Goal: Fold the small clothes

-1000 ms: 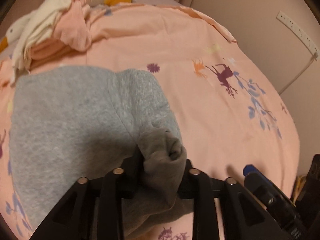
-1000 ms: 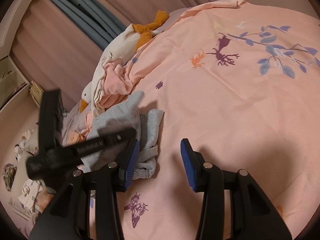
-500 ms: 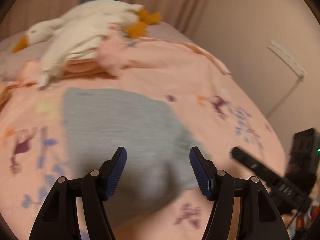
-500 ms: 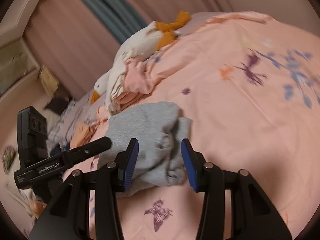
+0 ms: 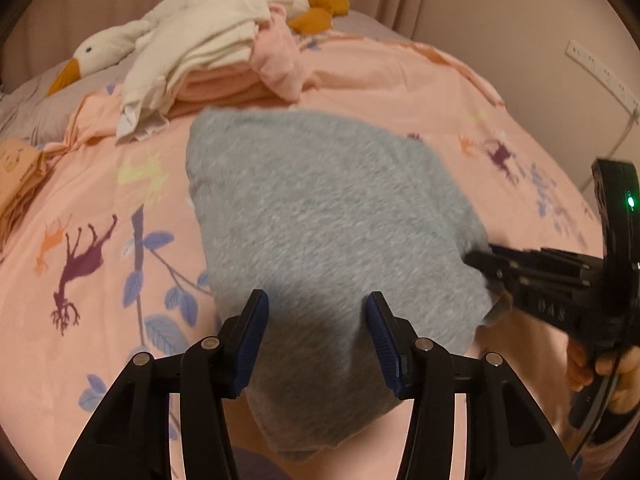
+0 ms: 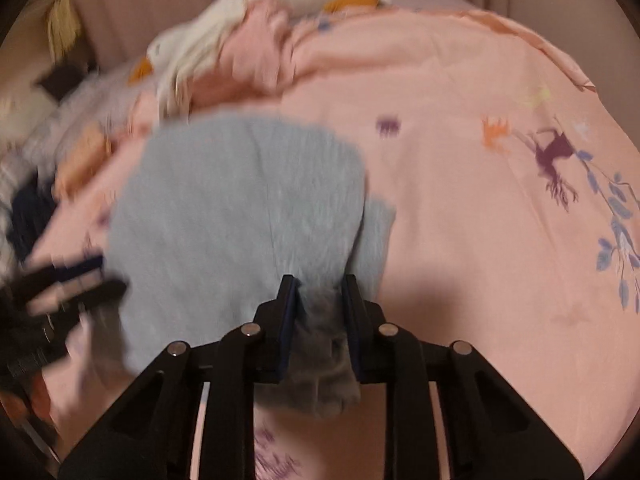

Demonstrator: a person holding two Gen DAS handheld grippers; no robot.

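Your left gripper (image 5: 316, 330) hangs over the near edge of the grey garment (image 5: 328, 216) with its fingers spread apart, holding nothing. Your right gripper (image 6: 320, 304) has its fingers pinched on a bunched corner of that garment, which lies spread on the pink bedspread (image 5: 400, 80), near the plush goose (image 5: 188, 36).

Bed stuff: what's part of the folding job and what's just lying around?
Job: grey garment, right gripper shut on its edge, open left gripper.

Lying around: goose toy, pink clothes, cream cloth, bedsheet.
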